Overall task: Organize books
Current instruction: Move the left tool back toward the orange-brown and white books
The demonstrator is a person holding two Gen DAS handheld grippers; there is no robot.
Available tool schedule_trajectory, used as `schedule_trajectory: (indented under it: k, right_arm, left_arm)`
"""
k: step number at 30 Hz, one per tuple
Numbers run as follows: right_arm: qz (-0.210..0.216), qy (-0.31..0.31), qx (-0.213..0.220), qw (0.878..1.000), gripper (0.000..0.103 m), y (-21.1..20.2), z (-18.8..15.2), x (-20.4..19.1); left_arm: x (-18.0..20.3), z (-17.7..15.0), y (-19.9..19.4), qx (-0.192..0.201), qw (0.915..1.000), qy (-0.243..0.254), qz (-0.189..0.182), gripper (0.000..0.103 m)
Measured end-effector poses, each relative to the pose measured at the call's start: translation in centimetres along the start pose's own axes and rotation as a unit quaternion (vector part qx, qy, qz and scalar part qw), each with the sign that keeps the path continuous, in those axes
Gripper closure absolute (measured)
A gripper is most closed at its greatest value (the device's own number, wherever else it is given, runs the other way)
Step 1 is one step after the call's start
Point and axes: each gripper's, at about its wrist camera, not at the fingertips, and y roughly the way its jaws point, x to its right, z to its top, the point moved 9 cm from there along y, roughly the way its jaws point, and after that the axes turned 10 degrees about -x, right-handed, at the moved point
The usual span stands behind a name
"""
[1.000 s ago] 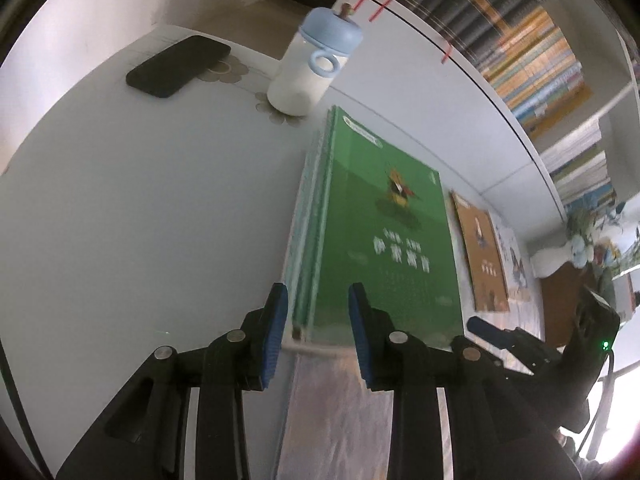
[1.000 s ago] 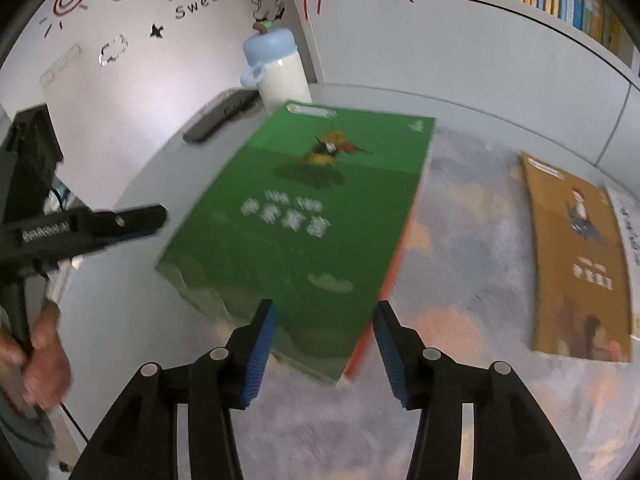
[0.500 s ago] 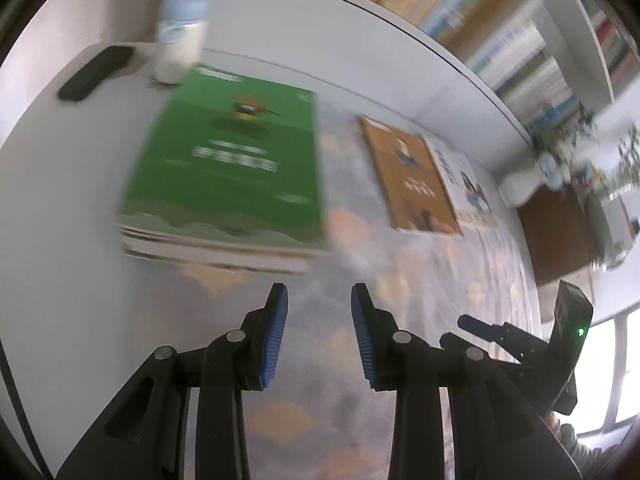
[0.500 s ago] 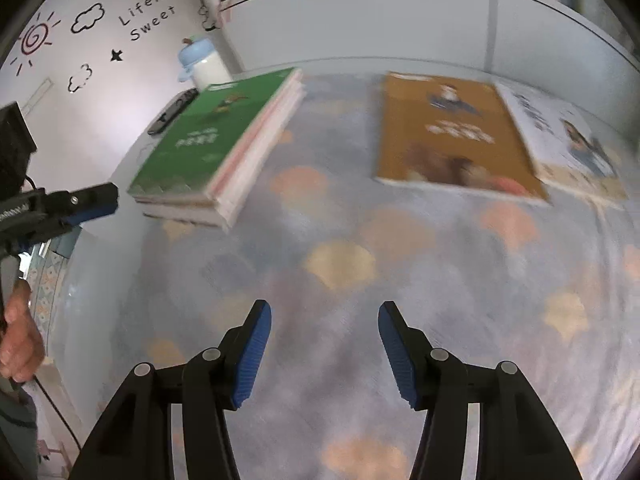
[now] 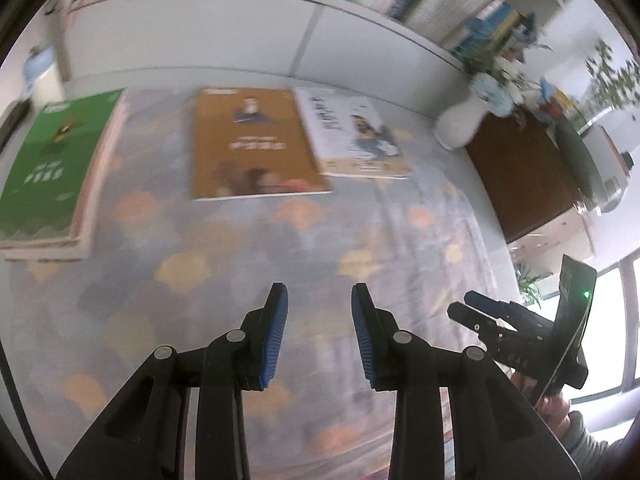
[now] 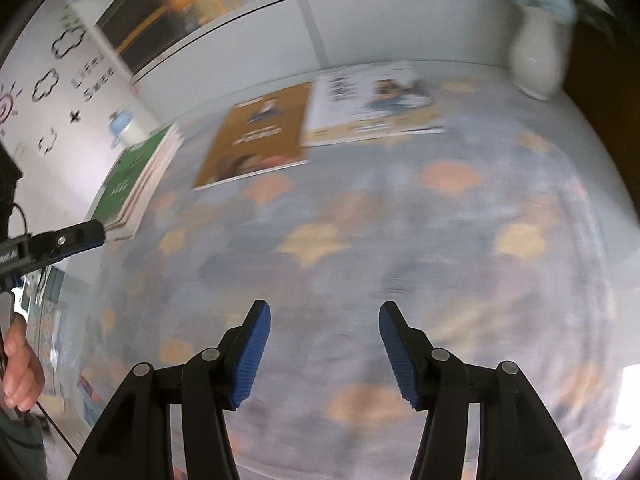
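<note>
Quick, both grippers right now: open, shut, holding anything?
Left gripper: open, nothing between its pads.
Right gripper: open, empty.

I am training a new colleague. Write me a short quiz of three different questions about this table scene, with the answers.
1. True or false: the left gripper holds a book between its fingers.
2. Which book lies between the green book and the white book? A) blue B) brown C) red
3. Fill in: the green book lies on top of a ____ of books.

Key: 1. False, both grippers are empty; the right gripper is too. 2. B, the brown book. 3. Stack.
</note>
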Motion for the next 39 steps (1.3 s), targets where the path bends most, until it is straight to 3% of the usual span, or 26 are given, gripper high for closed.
schedule_trajectory:
  k: [8,14,22,30,34,39]
  right_arm:
    - [0.002,0.01,0.028,1.0,0.047,-4.0,1.8,7.3]
    - [0.002,-0.017,0.047,0.999,0.047,-4.1,5.5,8.6]
    - [0.002,-0.002,0.033,0.999,0.047,1.4,12.9,9.2]
    - [-0.024,-0.026,0.04,0.999,0.047,6.7,19.0,8.6]
    - [-0.024,-0.023,0.038,0.999,0.047,8.3,20.7,8.7]
    - [-0.006,-0.017,0.024,1.0,0.049,10.6,22.3,8.5]
  left_arm:
    - [5.9,3.0,2.3,0.008,0.9999,0.007,0.001,0.073]
    - [5.7,6.6,4.7,0.003,0.9999,-0.008,0.007,0.073]
    - [1.4,11.9,10.0,-0.012,0.9974,-0.069,0.016,0.073]
    - [-2.2,16.2,16.0,-0.017,0.9925,-0.121,0.01,0.073]
    - [-2.2,17.2,17.1,-0.008,0.9931,-0.117,0.001,0.073]
    - [-0.6,17.7,18.0,-0.026,0.9973,-0.068,-0.006,0.069]
